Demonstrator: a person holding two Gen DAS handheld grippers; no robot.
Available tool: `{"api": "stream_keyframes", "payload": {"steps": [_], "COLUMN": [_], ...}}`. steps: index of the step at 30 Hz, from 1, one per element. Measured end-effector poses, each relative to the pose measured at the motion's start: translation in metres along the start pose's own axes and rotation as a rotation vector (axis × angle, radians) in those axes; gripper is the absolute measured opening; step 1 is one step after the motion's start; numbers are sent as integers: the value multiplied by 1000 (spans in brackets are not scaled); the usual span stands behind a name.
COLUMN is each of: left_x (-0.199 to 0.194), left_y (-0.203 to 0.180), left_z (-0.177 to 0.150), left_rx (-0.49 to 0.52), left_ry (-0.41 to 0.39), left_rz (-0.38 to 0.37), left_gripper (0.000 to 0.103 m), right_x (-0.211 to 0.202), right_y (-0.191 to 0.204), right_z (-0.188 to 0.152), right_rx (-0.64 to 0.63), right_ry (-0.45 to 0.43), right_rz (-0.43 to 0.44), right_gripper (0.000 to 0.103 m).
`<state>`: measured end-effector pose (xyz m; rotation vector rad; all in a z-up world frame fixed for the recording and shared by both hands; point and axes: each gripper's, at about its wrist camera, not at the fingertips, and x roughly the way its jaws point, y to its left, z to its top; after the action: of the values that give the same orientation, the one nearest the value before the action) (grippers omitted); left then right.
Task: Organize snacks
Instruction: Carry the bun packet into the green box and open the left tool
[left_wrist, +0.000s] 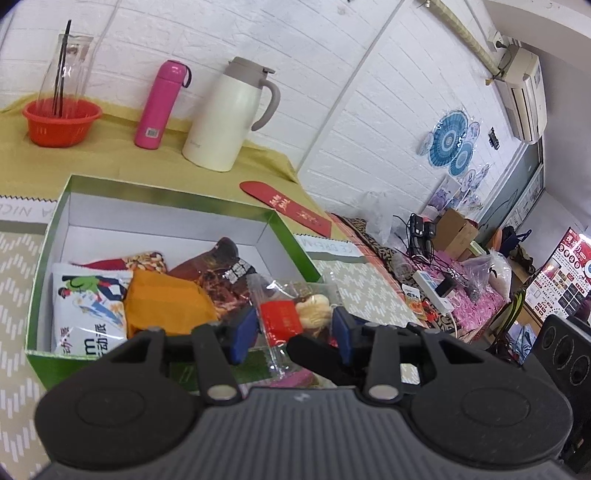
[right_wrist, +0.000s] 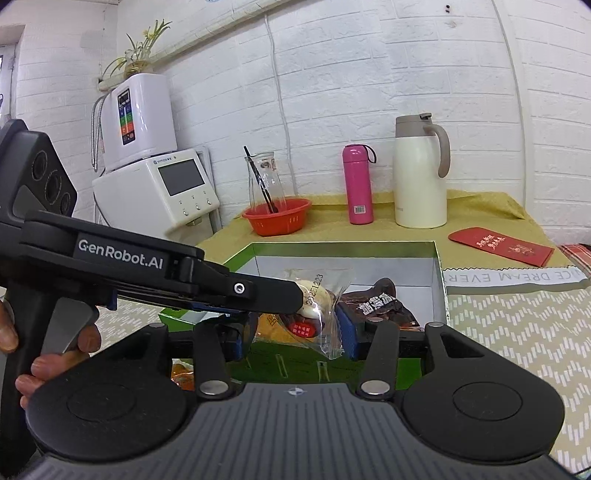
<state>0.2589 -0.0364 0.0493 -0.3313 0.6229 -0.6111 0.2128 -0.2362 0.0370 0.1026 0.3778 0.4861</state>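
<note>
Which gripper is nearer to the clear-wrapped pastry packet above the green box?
Left. The left gripper appears to clamp the pastry packet between its pads. The right gripper is open, its fingers straddling the packet's lower end without clearly pinching it.

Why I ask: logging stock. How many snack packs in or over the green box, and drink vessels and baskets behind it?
Snack packs in green box: 4 (white, orange, nut, dark brown)
Clear pastry pack held over it: 1
Drink vessels: 3 (glass carafe, pink flask, white jug)
Red basket: 1
Total: 9
</note>
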Motion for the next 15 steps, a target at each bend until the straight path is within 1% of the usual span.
{"api": "stream_keyframes", "payload": {"steps": [7, 10, 12, 13, 14, 15], "left_x": [21, 28, 29, 28, 23, 20], "left_y": [16, 20, 21, 21, 21, 20], "left_z": [9, 9, 7, 6, 3, 2], "left_rx": [-15, -25, -26, -36, -39, -26], "left_ry": [18, 25, 24, 10, -17, -29], "left_rz": [21, 32, 45, 52, 52, 51], "left_gripper": [41, 42, 62, 71, 73, 75], "right_x": [22, 29, 32, 31, 29, 25], "right_y": [-11, -15, -17, -18, -18, -17], "right_z": [-1, -2, -3, -4, -5, -7], "right_rx": [21, 19, 21, 19, 15, 6], "right_ry": [12, 20, 15, 7, 0, -21], "right_rz": [-6, -10, -9, -8, -10, -14], "right_gripper": [81, 83, 88, 94, 103, 103]}}
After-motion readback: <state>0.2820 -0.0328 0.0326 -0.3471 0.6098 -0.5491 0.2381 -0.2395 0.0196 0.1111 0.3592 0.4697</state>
